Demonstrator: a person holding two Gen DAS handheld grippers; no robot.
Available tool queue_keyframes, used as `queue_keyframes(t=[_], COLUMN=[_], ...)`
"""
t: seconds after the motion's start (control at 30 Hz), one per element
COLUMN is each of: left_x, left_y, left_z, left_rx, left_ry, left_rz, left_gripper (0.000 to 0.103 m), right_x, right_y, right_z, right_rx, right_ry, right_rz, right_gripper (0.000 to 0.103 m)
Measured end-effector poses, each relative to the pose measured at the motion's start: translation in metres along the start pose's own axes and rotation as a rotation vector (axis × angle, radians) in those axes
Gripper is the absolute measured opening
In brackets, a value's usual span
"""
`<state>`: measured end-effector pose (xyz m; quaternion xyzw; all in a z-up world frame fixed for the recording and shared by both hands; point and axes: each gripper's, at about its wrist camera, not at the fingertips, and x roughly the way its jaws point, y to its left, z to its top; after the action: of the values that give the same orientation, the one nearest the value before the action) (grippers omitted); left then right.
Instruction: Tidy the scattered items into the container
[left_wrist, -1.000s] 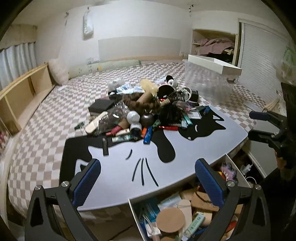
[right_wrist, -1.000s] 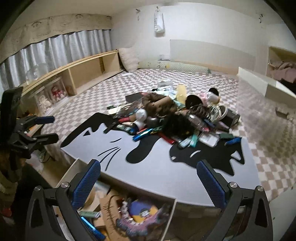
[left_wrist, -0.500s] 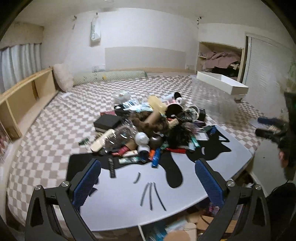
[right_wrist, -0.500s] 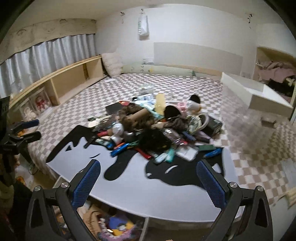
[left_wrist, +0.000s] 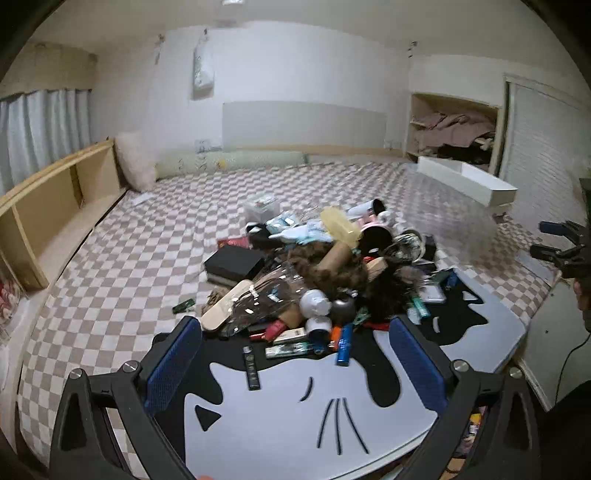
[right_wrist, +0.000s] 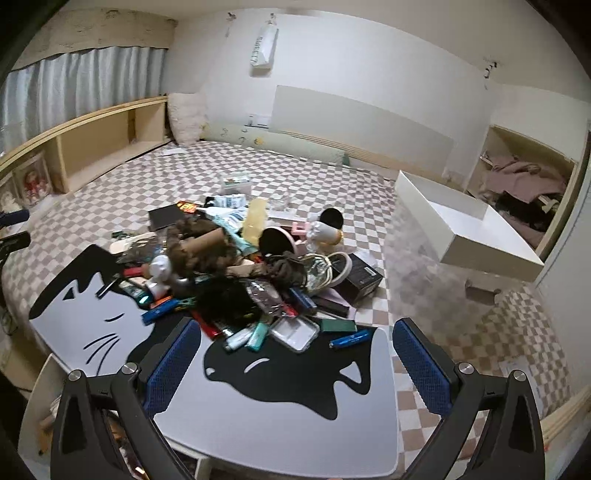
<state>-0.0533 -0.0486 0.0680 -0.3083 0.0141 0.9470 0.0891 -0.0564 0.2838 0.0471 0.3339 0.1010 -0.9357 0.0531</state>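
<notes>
A heap of scattered small items (left_wrist: 325, 273) lies on the checkered bed and the far edge of a grey board with black cat shapes (left_wrist: 295, 417); it also shows in the right wrist view (right_wrist: 240, 266). It holds tubes, a black box (left_wrist: 234, 263), a cardboard roll and a blue tube (left_wrist: 344, 343). A clear container with a white lid (right_wrist: 465, 240) stands at the right on the bed. My left gripper (left_wrist: 295, 373) is open and empty above the board's near part. My right gripper (right_wrist: 295, 365) is open and empty above the board, short of the heap.
A wooden shelf unit (left_wrist: 48, 206) runs along the left wall. A pillow (left_wrist: 135, 166) and a bolster lie at the head of the bed. A wardrobe niche with clothes (left_wrist: 454, 133) is at the back right. The other gripper (left_wrist: 561, 247) shows at the right edge.
Both grippers have risen and moved forward over the board toward the heap. The open drawer of clutter below the board has dropped out of view. Both stay open.
</notes>
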Motion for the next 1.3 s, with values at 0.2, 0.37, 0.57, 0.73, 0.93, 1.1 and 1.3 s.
queue_keyframes(t=[0.2,0.37,0.57,0.73,0.93,1.1,1.3], left_x=[0.034,0.061,0.09,0.11,0.132,0.146,0.159], left_y=[0.023,0.034,0.04,0.042,0.038,0.029,0.001], left_z=[-0.01,-0.021,-0.037,-0.051,-0.065,-0.071,-0.071], left_rx=[-0.056,-0.07,-0.064,-0.064,-0.048,-0.015,0.066], left_ry=[0.057,0.097,0.146,0.193,0.246,0.277,0.317], left_rz=[0.034,0.073,0.084,0.08,0.062,0.021,-0.071], left_gripper=[0.102,0.102,0.102,0.102,0.102,0.101,0.092], right_x=[0.038,0.072,0.109,0.138,0.166,0.182,0.202], right_y=[-0.015,-0.024,-0.022,-0.014,-0.004,0.008,0.017], right_z=[-0.012,-0.025,-0.045,-0.062,-0.075,-0.075,-0.069], right_rx=[0.057,0.126,0.161,0.168,0.184,0.19,0.236], right_ry=[0.068,0.145,0.214,0.269,0.327,0.354,0.374], right_rz=[-0.02,-0.013,0.005,0.037,0.095,0.146,0.214], right_gripper=[0.103,0.103,0.103,0.103,0.103,0.094,0.077])
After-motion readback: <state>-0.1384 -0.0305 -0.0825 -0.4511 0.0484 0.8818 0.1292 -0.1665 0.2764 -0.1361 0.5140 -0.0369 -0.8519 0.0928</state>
